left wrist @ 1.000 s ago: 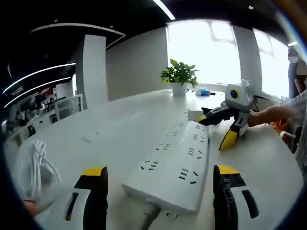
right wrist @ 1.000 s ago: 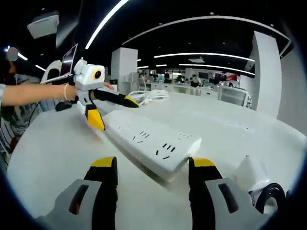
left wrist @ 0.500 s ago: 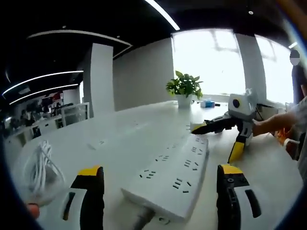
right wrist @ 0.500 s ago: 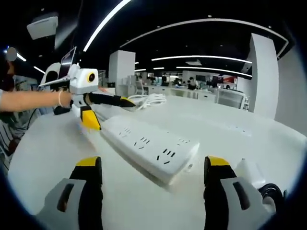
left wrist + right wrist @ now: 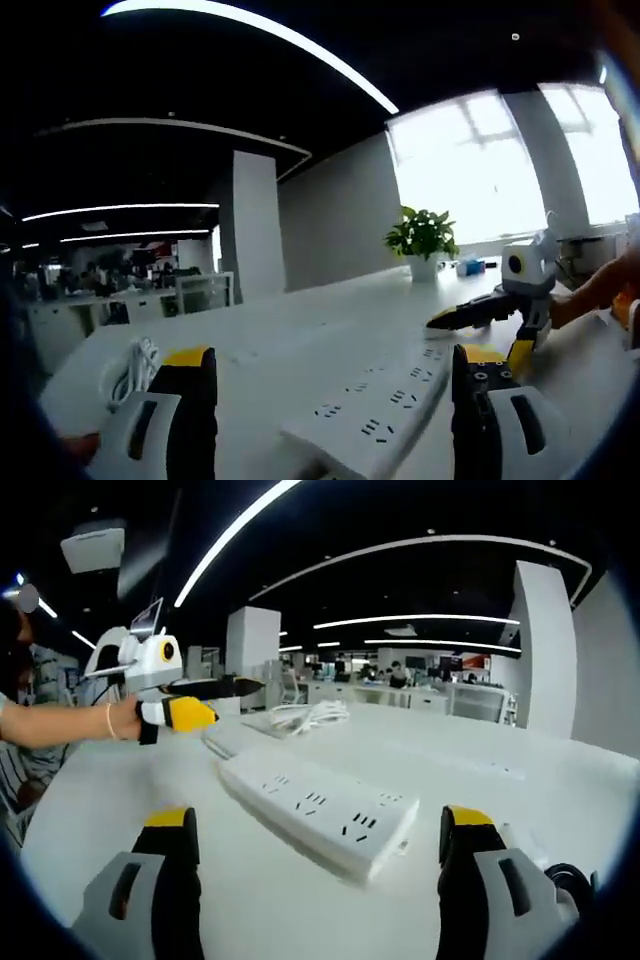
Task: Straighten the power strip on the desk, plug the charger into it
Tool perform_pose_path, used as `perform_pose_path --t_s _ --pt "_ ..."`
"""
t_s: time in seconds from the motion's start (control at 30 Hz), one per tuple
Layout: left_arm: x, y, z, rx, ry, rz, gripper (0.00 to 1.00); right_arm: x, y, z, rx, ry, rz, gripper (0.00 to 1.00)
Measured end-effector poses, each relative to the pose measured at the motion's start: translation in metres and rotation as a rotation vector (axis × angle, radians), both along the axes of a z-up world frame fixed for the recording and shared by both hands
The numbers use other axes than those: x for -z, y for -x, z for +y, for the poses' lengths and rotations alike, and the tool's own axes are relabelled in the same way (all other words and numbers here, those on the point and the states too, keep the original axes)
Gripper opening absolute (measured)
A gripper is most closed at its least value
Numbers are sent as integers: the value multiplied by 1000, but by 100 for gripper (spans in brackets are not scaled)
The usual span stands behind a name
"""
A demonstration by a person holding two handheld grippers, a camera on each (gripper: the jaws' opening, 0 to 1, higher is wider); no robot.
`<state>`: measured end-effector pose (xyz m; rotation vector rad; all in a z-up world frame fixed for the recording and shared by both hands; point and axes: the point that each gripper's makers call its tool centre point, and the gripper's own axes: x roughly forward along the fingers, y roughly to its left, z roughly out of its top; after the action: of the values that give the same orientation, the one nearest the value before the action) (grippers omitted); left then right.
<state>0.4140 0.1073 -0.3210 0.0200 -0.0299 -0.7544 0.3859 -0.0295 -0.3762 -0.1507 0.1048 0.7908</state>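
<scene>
We hold both grippers wide and empty over the desk (image 5: 120, 790). The strip (image 5: 318, 810) lies dead ahead of the right gripper (image 5: 315, 855), long axis running away toward the left gripper (image 5: 205, 702); its near end sits just beyond our right jaws, the closer pair.

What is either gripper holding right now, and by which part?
Nothing. Left gripper and right gripper are both open, jaws either side of the power strip without touching it.
</scene>
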Motion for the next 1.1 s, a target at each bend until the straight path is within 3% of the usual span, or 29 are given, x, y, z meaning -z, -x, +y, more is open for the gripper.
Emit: perform_pose_path --t_s 0.07,0.27,0.4,0.5,0.57,0.8,1.0,1.1 --pt "-8 5 1 -15 42 -14 99 -3 2 0 0 9 -15 100" --pt "-19 19 4 -68 67 -51 99 -7 2 -8 32 6 -7 98" --pt "-13 24 11 -121 76 1 99 -2 7 -11 26 20 24 93" --pt "-14 28 16 -138 92 -16 99 -7 11 -11 24 9 -5 95" --pt "-12 29 19 -155 94 3 99 -10 13 -10 22 11 -13 95" --pt "-11 40 23 -167 49 -27 99 -24 16 -12 23 8 -62 87" --pt "-9 52 19 -186 -31 -68 97 -29 19 -14 25 27 -97 88" --pt "-5 56 18 -201 -62 -63 95 -30 18 -16 24 -5 -85 89"
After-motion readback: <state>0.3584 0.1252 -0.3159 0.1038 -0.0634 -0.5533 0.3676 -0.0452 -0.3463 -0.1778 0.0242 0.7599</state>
